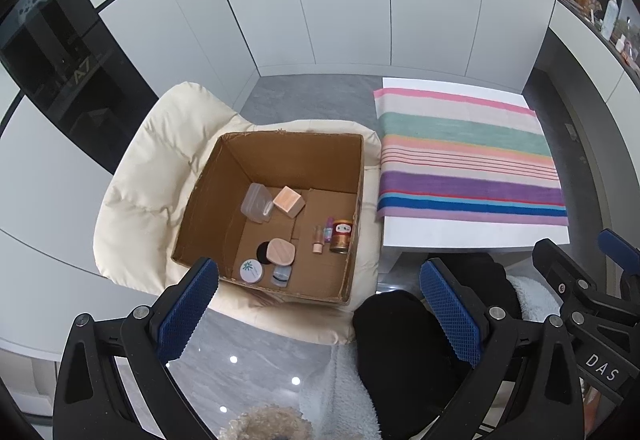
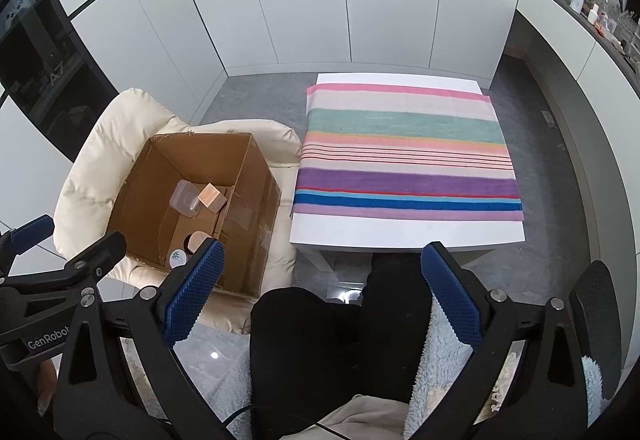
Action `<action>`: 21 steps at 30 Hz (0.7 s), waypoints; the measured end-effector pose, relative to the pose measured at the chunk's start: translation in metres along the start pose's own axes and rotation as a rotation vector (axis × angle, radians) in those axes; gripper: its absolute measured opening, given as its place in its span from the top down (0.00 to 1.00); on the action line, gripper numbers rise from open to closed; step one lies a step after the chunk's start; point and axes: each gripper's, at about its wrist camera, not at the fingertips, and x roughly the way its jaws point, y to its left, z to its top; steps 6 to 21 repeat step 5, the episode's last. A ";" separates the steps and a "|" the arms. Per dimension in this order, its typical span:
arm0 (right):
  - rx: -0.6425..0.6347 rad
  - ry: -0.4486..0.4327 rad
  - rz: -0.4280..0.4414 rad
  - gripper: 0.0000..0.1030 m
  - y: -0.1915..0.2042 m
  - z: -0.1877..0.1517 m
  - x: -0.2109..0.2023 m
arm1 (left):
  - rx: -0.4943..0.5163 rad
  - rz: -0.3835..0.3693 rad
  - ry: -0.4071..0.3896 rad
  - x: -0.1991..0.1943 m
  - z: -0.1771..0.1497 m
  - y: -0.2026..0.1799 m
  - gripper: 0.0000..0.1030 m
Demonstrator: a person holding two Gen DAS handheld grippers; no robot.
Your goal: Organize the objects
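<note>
Desk: low white desk (image 2: 400, 234) carrying a flat striped cloth (image 2: 404, 156) in pink, green, purple and blue; I see nothing standing on the cloth.
Chair: cream padded chair (image 1: 132, 176) just left of the desk, with the box on its seat.
Box: open brown cardboard box (image 1: 288, 156); the small items all lie on its floor.
Left gripper (image 1: 320, 304): fingers spread wide, holding nothing, hovering above the box's near rim.
Right gripper (image 2: 322, 290): fingers equally wide apart and empty, above the person's dark-trousered knees.
Stage: fits either items awaiting unpacking onto the cloth or items already gathered in; I cannot settle which.
Technique: I judge any reach into the box should descend vertically, clear of the walls, gripping one item across its narrowest faces.
Contents: clear plastic tub (image 1: 256, 202); tan wooden cube (image 1: 289, 201); gold-and-red tin (image 1: 341, 236); round white jar with green emblem (image 1: 251, 271).
Writing: "DAS" and "GenRobot" on the gripper bodies; "A7" on the dark glass cabinet (image 1: 72, 76).
</note>
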 end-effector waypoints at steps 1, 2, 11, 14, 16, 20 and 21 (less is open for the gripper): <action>-0.001 0.002 -0.001 0.03 0.000 0.000 0.000 | 0.004 0.005 -0.002 0.000 0.000 0.000 0.01; -0.001 0.005 -0.001 0.03 0.000 0.000 0.000 | 0.006 0.009 -0.003 0.000 0.000 -0.001 0.01; 0.003 0.012 0.005 0.03 -0.003 0.000 0.000 | 0.007 -0.001 0.002 0.001 0.000 -0.001 0.02; 0.003 0.012 0.005 0.03 -0.003 0.000 0.000 | 0.007 -0.001 0.002 0.001 0.000 -0.001 0.02; 0.003 0.012 0.005 0.03 -0.003 0.000 0.000 | 0.007 -0.001 0.002 0.001 0.000 -0.001 0.02; 0.003 0.012 0.005 0.03 -0.003 0.000 0.000 | 0.007 -0.001 0.002 0.001 0.000 -0.001 0.02; 0.003 0.012 0.005 0.03 -0.003 0.000 0.000 | 0.007 -0.001 0.002 0.001 0.000 -0.001 0.02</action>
